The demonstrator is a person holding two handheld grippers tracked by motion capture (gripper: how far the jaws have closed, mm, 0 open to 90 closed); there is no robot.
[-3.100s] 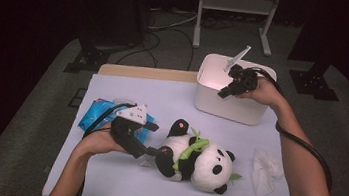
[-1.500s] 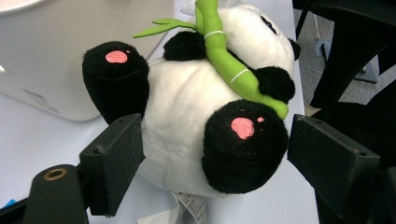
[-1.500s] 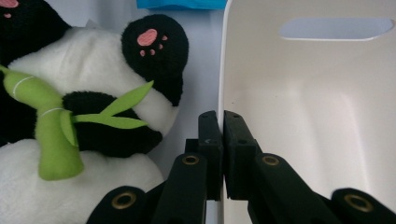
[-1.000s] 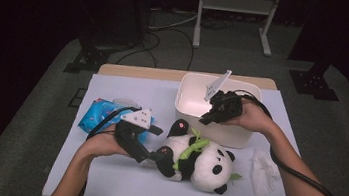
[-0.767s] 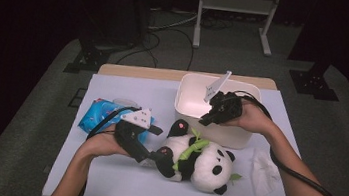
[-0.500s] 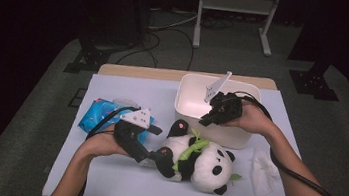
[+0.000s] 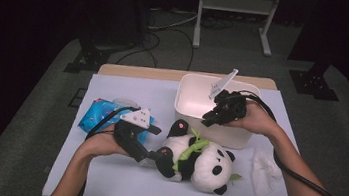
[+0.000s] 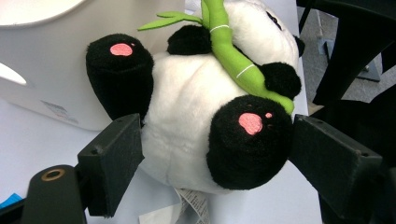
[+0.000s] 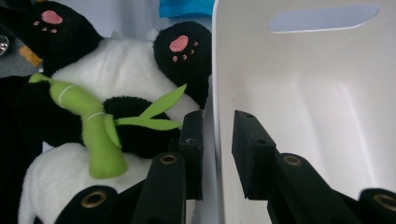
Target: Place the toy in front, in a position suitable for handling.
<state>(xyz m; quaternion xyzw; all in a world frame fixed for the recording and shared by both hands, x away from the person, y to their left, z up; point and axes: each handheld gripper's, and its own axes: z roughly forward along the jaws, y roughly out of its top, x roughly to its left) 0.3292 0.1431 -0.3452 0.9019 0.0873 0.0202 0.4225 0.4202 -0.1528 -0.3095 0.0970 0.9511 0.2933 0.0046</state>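
Note:
A black-and-white panda plush [image 7: 205, 162] holding a green bamboo stalk lies on its back on the table, in front of a white plastic bin [image 7: 238, 136]. My left gripper [image 7: 157, 156] comes in from the left. Its wide-set jaws press on the panda's [image 8: 187, 107] lower body and one black foot. My right gripper [image 7: 209, 117] sits over the bin's near rim. Its jaws have just been opening and now straddle the bin wall [image 9: 303, 93], with a gap on the inner side. The panda [image 9: 121, 60] lies just outside that wall.
A blue wipes pack [image 7: 97, 116] lies at the left of the pale table [image 7: 117, 181], behind my left hand. A crumpled white tissue [image 7: 265, 164] rests at the right, near my right forearm. A metal stand and cables are on the floor beyond.
Since the earliest frame the bin has come left and nearer to the panda along with my right gripper. Over the last second neither hand has shifted.

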